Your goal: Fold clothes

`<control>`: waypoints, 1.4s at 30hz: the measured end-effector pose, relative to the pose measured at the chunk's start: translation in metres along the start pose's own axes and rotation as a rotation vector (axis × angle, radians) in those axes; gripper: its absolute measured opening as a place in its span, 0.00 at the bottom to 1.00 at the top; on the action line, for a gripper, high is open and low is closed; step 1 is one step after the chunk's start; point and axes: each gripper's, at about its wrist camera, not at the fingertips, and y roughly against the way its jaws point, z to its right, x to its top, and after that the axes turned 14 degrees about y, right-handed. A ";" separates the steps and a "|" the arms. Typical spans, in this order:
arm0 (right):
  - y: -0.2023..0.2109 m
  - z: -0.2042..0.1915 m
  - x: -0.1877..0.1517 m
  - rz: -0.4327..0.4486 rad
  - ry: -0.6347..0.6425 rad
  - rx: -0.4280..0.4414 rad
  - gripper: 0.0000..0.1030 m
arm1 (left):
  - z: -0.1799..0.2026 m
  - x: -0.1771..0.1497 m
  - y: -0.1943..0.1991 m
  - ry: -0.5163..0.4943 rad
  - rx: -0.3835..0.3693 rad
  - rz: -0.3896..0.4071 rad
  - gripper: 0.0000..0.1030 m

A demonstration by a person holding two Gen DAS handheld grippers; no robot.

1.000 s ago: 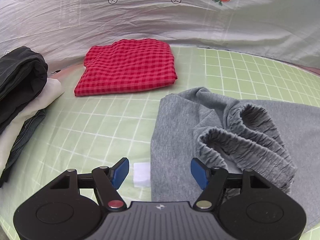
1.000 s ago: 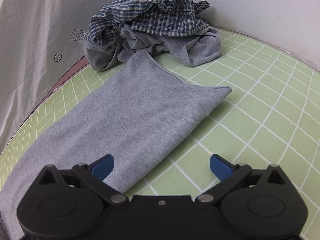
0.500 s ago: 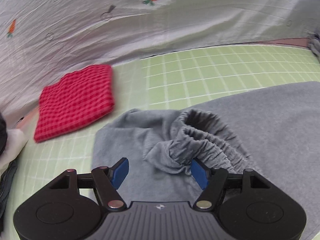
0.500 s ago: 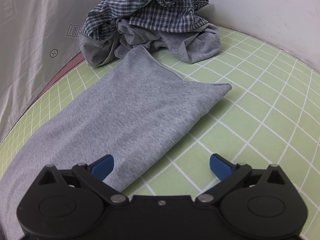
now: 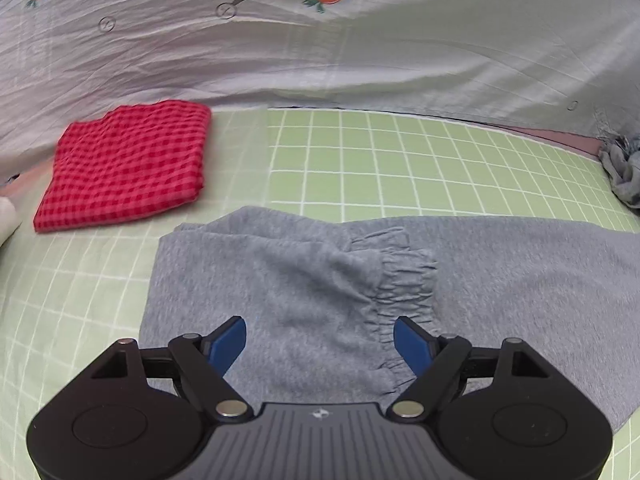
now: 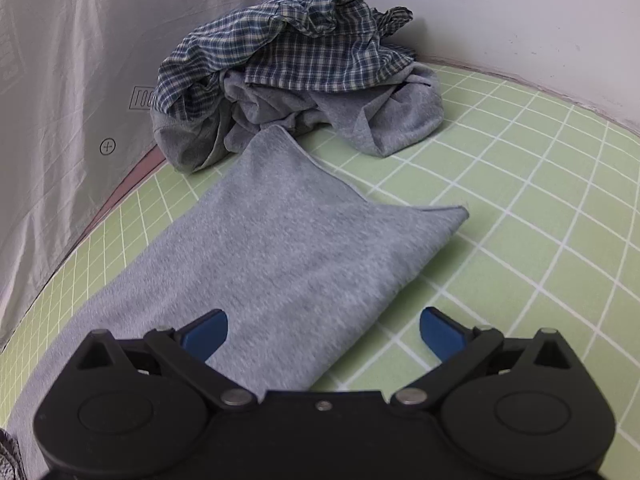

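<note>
Now the grey sweatpants [image 5: 304, 280] lie on the green grid mat [image 5: 360, 160] with their bunched waistband [image 5: 400, 292] flattened and folded over, both left gripper [image 5: 320, 338] and right gripper [image 6: 323, 327] spread wide, empty.

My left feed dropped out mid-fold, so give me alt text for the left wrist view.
The open left gripper hovers over grey pants lying on a green grid mat, the gathered elastic waistband between its fingers. A folded red checked cloth lies beyond, to the left.
</note>
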 end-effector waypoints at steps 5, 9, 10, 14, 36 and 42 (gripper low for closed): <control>-0.018 0.003 0.018 0.017 -0.009 0.008 1.00 | -0.018 -0.002 -0.001 0.050 0.054 -0.023 0.79; -0.025 0.007 0.027 0.015 -0.041 0.023 0.99 | -0.022 -0.002 -0.002 0.081 0.049 -0.046 0.79; -0.025 0.008 0.029 0.015 -0.054 0.029 0.98 | -0.022 -0.003 -0.003 0.081 0.048 -0.048 0.79; -0.029 0.015 0.027 0.023 -0.146 0.118 0.37 | -0.018 -0.005 -0.005 0.067 0.047 -0.055 0.79; -0.051 0.029 0.013 0.028 -0.702 0.496 0.12 | -0.028 -0.021 -0.019 0.095 0.059 -0.170 0.81; -0.035 -0.008 0.030 0.039 -0.505 0.632 0.12 | -0.027 -0.023 -0.020 0.083 0.063 -0.175 0.84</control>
